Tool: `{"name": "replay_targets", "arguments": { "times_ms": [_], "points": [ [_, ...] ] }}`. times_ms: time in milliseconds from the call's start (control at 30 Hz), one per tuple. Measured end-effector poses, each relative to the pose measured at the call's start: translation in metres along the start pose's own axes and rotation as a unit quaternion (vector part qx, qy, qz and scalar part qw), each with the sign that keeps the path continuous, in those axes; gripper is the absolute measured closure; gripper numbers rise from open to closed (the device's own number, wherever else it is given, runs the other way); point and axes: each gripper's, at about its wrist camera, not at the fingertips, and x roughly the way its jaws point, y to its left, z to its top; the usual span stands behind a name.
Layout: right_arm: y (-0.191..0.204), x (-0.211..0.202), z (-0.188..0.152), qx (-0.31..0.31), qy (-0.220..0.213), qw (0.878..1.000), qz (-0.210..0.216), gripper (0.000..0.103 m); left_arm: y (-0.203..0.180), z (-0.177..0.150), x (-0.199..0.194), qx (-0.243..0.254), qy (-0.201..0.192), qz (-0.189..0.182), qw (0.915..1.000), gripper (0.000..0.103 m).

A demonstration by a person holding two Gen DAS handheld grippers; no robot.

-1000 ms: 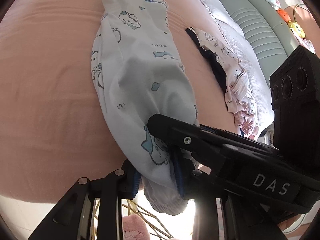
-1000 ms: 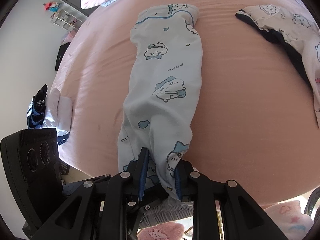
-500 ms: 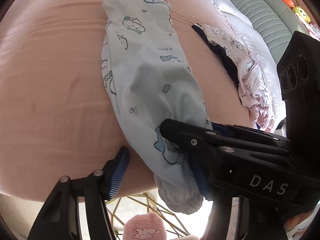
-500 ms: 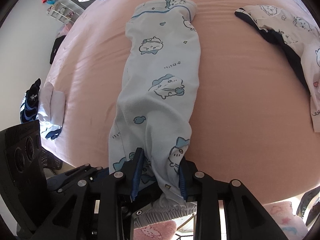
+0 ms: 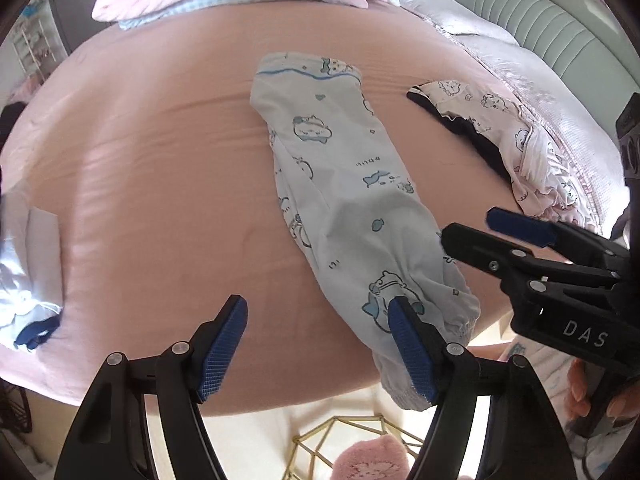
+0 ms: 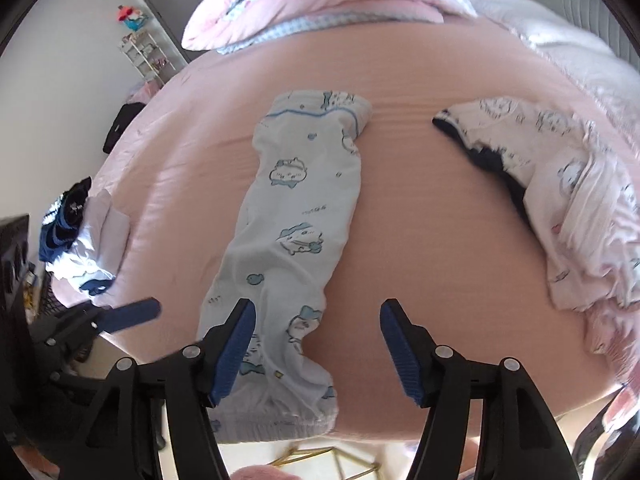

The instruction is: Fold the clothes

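Note:
Pale blue trousers [image 5: 340,184] [image 6: 296,216] with cartoon prints lie folded lengthwise on the pink bed [image 5: 140,160] [image 6: 420,240]. The waistband is at the far end, and the cuffs droop over the near edge. My left gripper [image 5: 316,316] hovers above that edge, its jaws opening. Only sheet and the trousers' edge lie below the gap, and the cuff passes behind its right finger [image 5: 412,352]. My right gripper [image 6: 318,312] [image 5: 472,226] is opening too. The leg lies under its gap, beside its left finger [image 6: 234,348], and the pads do not press on it.
A pink pyjama top with dark trim [image 5: 500,136] [image 6: 560,184] lies crumpled at the right. Folded clothes [image 5: 24,280] [image 6: 80,240] sit at the bed's left edge and pillows [image 6: 320,0] at the far end. Below the near edge are a gold wire frame [image 5: 352,436] and a person's hand [image 5: 580,384].
Both grippers were shut on the trouser cuffs, and both have let go, opened wide and drawn up and back. The trousers now rest on the bed.

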Motion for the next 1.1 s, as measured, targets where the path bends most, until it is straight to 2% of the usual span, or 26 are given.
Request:
{"name": "replay_targets", "arguments": {
  "times_ms": [100, 200, 300, 433, 533, 600, 667, 767, 833, 900, 967, 1033, 1100],
  "points": [
    [0.008, -0.014, -0.009, -0.086, -0.043, 0.993, -0.065, 0.038, -0.009, -0.006, -0.008, 0.056, -0.037, 0.039, 0.997, 0.031],
    [0.011, -0.022, -0.02, -0.166, -0.066, 0.978, -0.11, 0.038, -0.018, -0.012, -0.01, 0.113, -0.046, 0.076, 0.9897, 0.031],
    [0.006, -0.018, -0.028, -0.208, -0.062, 0.966, -0.139, 0.037, -0.02, -0.017, -0.011, 0.137, -0.041, 0.068, 0.9874, 0.031],
    [0.005, -0.009, -0.038, -0.247, -0.043, 0.956, -0.154, 0.037, -0.012, -0.02, -0.012, 0.133, -0.044, 0.047, 0.9891, 0.031],
    [0.012, -0.004, -0.041, -0.282, -0.039, 0.944, -0.168, 0.037, -0.008, -0.02, -0.013, 0.145, -0.061, 0.053, 0.9862, 0.031],
    [0.016, -0.006, -0.045, -0.311, -0.041, 0.932, -0.181, 0.037, -0.008, -0.024, -0.016, 0.168, -0.09, 0.069, 0.9792, 0.031],
    [0.019, -0.007, -0.049, -0.34, -0.047, 0.919, -0.196, 0.037, -0.009, -0.032, -0.021, 0.199, -0.128, 0.084, 0.9679, 0.031],
    [0.023, -0.006, -0.058, -0.383, -0.052, 0.898, -0.211, 0.037, -0.009, -0.045, -0.027, 0.245, -0.166, 0.073, 0.9525, 0.031],
    [0.027, -0.003, -0.064, -0.409, -0.05, 0.886, -0.213, 0.038, -0.011, -0.052, -0.025, 0.271, -0.173, 0.066, 0.9445, 0.031],
    [0.031, 0.003, -0.07, -0.433, -0.038, 0.876, -0.209, 0.037, -0.014, -0.059, -0.02, 0.292, -0.175, 0.074, 0.9373, 0.031],
    [0.034, 0.012, -0.078, -0.459, -0.03, 0.859, -0.224, 0.037, -0.017, -0.067, -0.013, 0.311, -0.177, 0.084, 0.9298, 0.031],
    [0.037, 0.017, -0.087, -0.479, -0.029, 0.847, -0.229, 0.038, -0.022, -0.073, -0.007, 0.328, -0.177, 0.091, 0.9234, 0.031],
    [0.038, 0.02, -0.093, -0.491, -0.026, 0.84, -0.228, 0.038, -0.026, -0.079, 0.0, 0.351, -0.173, 0.091, 0.9157, 0.031]
  ]
}}
